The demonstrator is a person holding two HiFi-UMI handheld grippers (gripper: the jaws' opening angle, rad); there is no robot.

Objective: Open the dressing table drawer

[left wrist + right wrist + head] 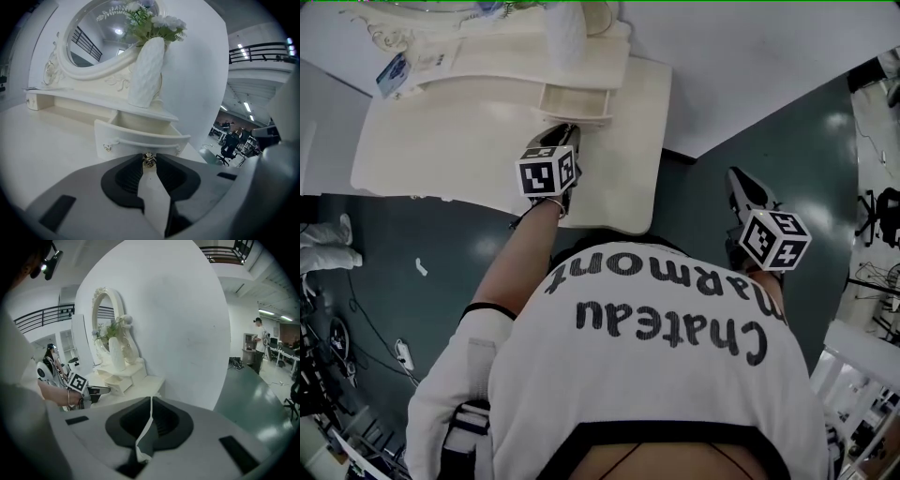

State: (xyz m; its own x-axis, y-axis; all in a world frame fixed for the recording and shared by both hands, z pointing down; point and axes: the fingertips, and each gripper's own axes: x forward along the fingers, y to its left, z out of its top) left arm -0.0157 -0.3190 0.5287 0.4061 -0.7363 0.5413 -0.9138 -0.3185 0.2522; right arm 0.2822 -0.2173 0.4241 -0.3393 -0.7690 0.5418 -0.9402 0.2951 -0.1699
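The cream dressing table (412,150) has a small drawer (577,103) under its shelf, and the drawer stands pulled out. In the left gripper view the drawer (140,136) shows an open box behind its curved front. My left gripper (149,157) is shut on the small metal knob (149,160) at the middle of that front. In the head view the left gripper (562,131) reaches to the drawer front. My right gripper (737,178) hangs off to the right over the floor, away from the table. In its own view the right gripper (151,401) is shut on nothing.
A white textured vase (146,70) with flowers stands on the shelf right above the drawer, in front of an oval mirror (101,33). A white wall (178,319) backs the table. Green floor (787,159) lies to the right, with cables at the left.
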